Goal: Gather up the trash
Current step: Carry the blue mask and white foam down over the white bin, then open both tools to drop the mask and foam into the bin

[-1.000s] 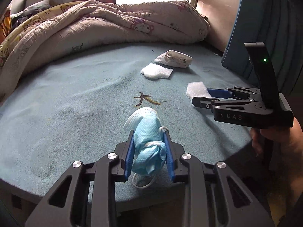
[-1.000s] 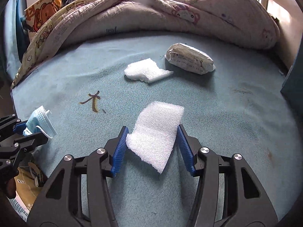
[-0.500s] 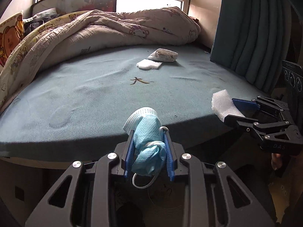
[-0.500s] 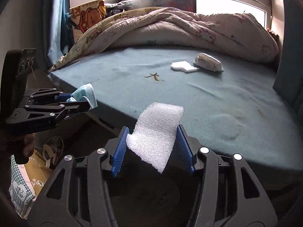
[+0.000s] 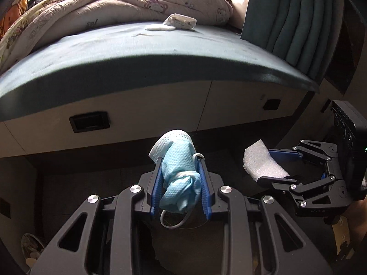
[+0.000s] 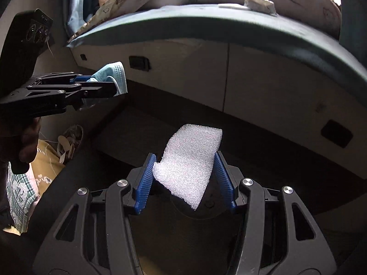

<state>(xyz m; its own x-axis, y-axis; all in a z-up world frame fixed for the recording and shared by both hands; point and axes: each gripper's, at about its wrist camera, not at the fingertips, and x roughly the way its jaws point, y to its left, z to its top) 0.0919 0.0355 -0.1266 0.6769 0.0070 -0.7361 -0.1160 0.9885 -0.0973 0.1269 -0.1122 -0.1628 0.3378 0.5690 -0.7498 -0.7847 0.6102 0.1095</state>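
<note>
My left gripper is shut on a crumpled blue face mask and holds it low, in front of the bed base. It also shows in the right wrist view with the mask. My right gripper is shut on a white foam piece; in the left wrist view it holds the foam at the right. On the bed a second white foam piece and a white wrapped packet lie side by side.
The teal mattress overhangs a beige bed base with recessed handles. A rumpled quilt lies at the back. Teal curtains hang at right. A dark round rim lies just below my right gripper.
Both grippers have dropped from mattress level to below the bed's edge, keeping the mask and the foam. The bed top now sits high in both views.
</note>
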